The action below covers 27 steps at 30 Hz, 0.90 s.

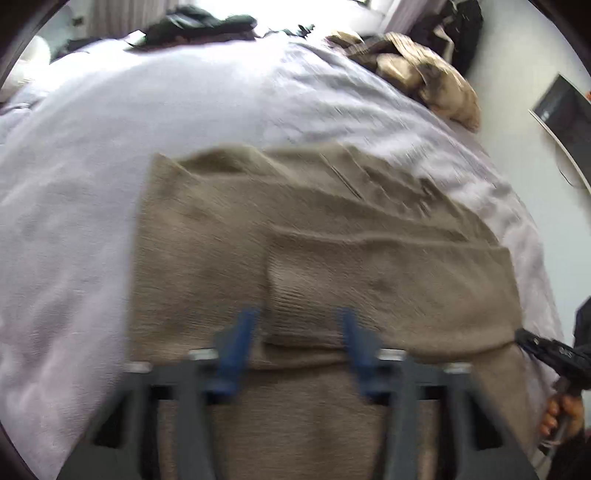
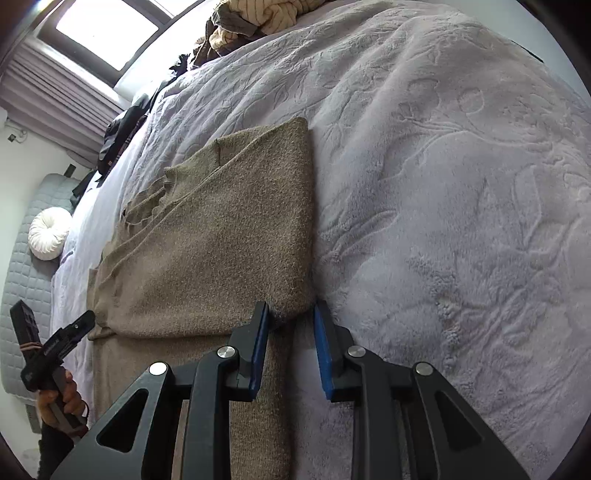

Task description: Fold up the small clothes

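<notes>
Sweater [image 2: 221,236]: brown knit, lying flat on the bed in front of you, partly folded, with one layer turned over the body so a straight folded edge runs along its right side; a narrower strip of the same knit runs back toward you under the grippers.

Blanket [image 2: 443,184]: pale lilac, embossed with a leaf pattern, covering the bed under the sweater.

Left gripper [image 1: 295,325]: your blue-padded fingers [image 1: 236,347] stand apart, holding nothing, hovering over the near end of a folded panel of the sweater; this view is blurred, so contact with the cloth cannot be judged. In the right wrist view it shows at the sweater's left edge [image 2: 70,332], held in your left hand [image 2: 62,402].

Right gripper [image 2: 291,321]: your fingers are spread, with the near right corner of the folded layer lying between the blue pads [image 2: 260,350]; the pads do not pinch it.

Also on the bed: a heap of tan and brown clothes [image 1: 417,70] at the far right corner, dark clothes [image 1: 199,24] along the far edge.

Round white cushion [image 2: 50,234]: beside the bed on a grey quilted mat [image 2: 22,295]
</notes>
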Each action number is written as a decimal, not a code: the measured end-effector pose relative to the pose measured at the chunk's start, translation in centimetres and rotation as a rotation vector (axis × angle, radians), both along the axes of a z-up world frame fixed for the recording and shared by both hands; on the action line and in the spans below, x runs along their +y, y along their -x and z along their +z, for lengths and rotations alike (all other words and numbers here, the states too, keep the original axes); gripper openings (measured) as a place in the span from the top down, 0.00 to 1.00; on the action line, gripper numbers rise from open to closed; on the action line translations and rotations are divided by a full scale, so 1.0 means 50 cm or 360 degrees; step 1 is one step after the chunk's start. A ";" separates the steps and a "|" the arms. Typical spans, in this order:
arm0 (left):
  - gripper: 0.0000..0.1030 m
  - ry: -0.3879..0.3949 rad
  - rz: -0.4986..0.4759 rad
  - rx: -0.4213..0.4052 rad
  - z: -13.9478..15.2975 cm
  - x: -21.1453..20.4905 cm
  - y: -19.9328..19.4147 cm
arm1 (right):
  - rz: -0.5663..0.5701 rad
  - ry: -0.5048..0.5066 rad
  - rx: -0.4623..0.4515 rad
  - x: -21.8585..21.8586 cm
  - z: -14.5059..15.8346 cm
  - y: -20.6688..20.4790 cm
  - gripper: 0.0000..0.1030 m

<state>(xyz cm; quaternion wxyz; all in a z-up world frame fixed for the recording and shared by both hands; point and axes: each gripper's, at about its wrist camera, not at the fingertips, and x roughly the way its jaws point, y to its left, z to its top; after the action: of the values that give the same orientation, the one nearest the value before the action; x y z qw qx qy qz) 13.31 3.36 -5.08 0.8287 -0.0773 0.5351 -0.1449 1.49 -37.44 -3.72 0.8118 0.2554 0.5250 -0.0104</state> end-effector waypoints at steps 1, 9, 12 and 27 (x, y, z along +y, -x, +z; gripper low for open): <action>0.84 -0.0018 -0.0007 0.0028 -0.009 -0.005 -0.003 | -0.0003 -0.0001 0.0002 0.000 -0.001 0.000 0.74; 0.88 -0.0025 0.0009 0.0024 -0.029 0.032 0.022 | -0.0003 -0.0006 0.0005 -0.002 -0.009 -0.004 0.74; 0.88 0.0001 0.0048 0.0016 -0.019 0.044 0.024 | 0.0000 0.0030 0.0002 0.004 0.002 0.000 0.74; 0.88 -0.0173 0.0062 -0.0043 -0.002 0.036 0.039 | 0.0238 0.0405 0.0006 0.097 0.014 -0.022 0.74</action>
<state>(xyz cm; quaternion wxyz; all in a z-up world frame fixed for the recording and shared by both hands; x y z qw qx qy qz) 11.34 5.15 -5.20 0.8414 -0.0405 0.5295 -0.1005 2.59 -32.58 -3.03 0.8350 0.1107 0.5387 -0.0168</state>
